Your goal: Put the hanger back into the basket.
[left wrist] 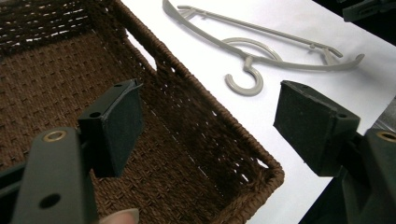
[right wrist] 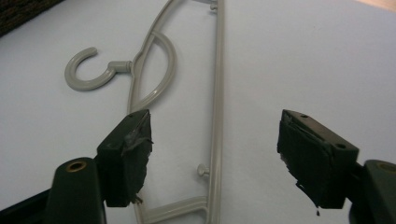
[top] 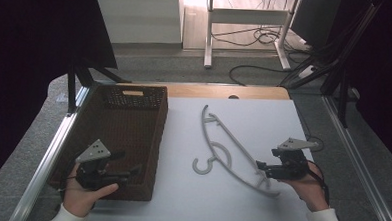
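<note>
Table: a white table (top: 263, 123) with a wooden strip along its far edge; metal rails run down both sides.
Basket: a dark brown woven basket (top: 155, 139) sits on the left part of the table, long side running away from the person; nothing can be seen inside it in the high view or the left gripper view.
Hanger: a grey plastic hanger (top: 232, 147) lies flat on the white surface just right of the basket, apart from it, its hook (top: 204, 165) curling toward the basket side.
Left gripper: the left gripper (top: 126, 170) is held in the person's left hand (top: 83, 190) over the near end of the basket; its jaws stand wide apart with nothing between them, one jaw over the basket's inside and the other beyond its right wall.
Right gripper: the right gripper (top: 260, 169) is held in the person's right hand (top: 313, 188) at the near end of the hanger; its jaws are spread wide, straddling the hanger's straight bar (right wrist: 217, 107) without touching it, the pad tape frayed.
Floor: grey floor beyond the table, with desk legs (top: 209, 36) and loose black cables (top: 267, 36).
</note>
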`<move>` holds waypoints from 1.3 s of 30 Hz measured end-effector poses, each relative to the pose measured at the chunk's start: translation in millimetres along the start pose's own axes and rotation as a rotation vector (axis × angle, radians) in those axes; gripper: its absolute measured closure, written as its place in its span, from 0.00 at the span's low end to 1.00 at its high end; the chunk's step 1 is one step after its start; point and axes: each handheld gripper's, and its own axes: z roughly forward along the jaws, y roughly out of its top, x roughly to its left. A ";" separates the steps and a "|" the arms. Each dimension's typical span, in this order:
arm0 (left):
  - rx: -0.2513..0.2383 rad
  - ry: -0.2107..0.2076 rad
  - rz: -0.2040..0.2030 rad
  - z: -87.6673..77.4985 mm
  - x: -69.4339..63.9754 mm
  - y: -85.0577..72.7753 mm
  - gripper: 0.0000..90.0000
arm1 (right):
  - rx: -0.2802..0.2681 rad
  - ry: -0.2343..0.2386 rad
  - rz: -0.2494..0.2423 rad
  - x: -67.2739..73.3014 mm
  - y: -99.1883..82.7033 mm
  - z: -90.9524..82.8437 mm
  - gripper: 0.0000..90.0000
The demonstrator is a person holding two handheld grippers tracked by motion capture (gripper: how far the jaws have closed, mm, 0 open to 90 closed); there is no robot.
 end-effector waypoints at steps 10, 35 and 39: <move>0.007 0.010 -0.008 -0.8 5.2 -1.2 0.26 | 0.058 0.019 -0.045 4.5 7.4 14.0 0.38; 0.017 0.022 -0.020 -1.8 10.7 -5.8 0.26 | 0.215 0.034 -0.041 24.1 53.9 84.7 0.52; 0.015 0.024 -0.027 -1.7 10.4 -5.9 0.26 | 0.236 0.036 -0.052 27.0 60.4 97.5 0.52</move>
